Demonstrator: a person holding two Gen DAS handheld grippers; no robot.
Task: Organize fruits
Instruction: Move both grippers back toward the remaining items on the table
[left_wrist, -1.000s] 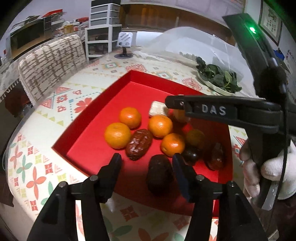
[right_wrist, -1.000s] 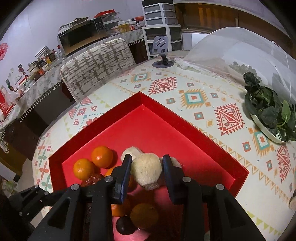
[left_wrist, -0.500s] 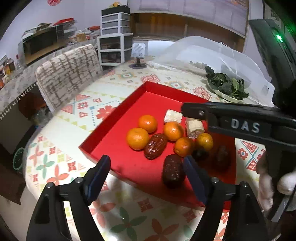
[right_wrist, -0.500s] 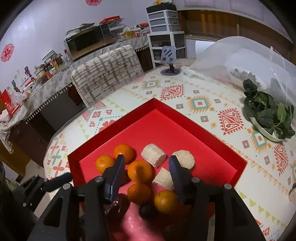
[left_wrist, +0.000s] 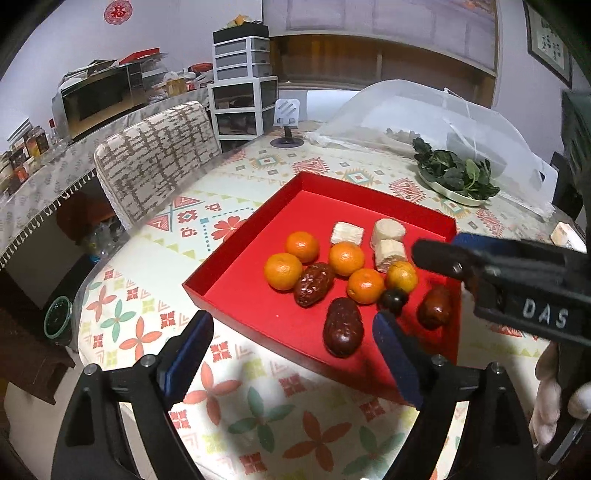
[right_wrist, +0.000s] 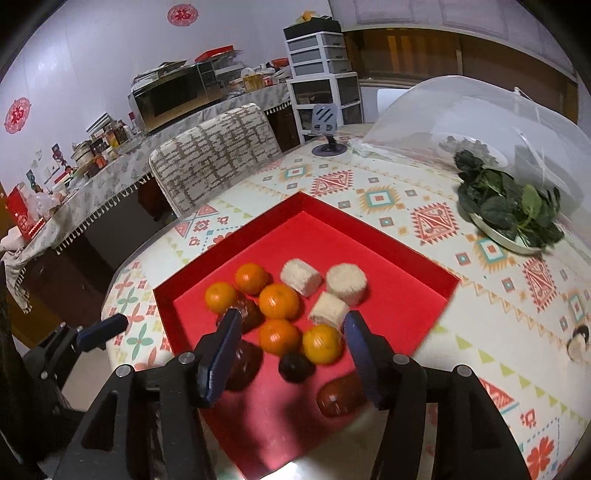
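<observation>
A red tray (left_wrist: 388, 201) on the patterned table holds several oranges (left_wrist: 346, 258), three brown dates (left_wrist: 342, 326), a small dark fruit (left_wrist: 393, 300) and three white roll pieces (left_wrist: 388, 229). My left gripper (left_wrist: 291, 319) hovers over the tray's near edge with its jaws opening. The nearest date lies below, close to the right finger, and neither pad touches it. My right gripper (right_wrist: 291, 317) hangs above the oranges (right_wrist: 279, 336) with its jaws also opening and nothing gripped. In the left wrist view one of its fingers (left_wrist: 480, 264) reaches in from the right.
A plate of green leaves (left_wrist: 456, 177) sits at the back right beside a clear mesh food cover (left_wrist: 424, 110). A phone stand (left_wrist: 287, 125) stands at the far edge, and a patterned chair (left_wrist: 159, 162) at the left. The table edge runs close to the tray's left corner.
Both grippers opened and drew back and up from the tray. The left one let go of the dark date. The right one released a white roll piece, which now lies in the tray.
</observation>
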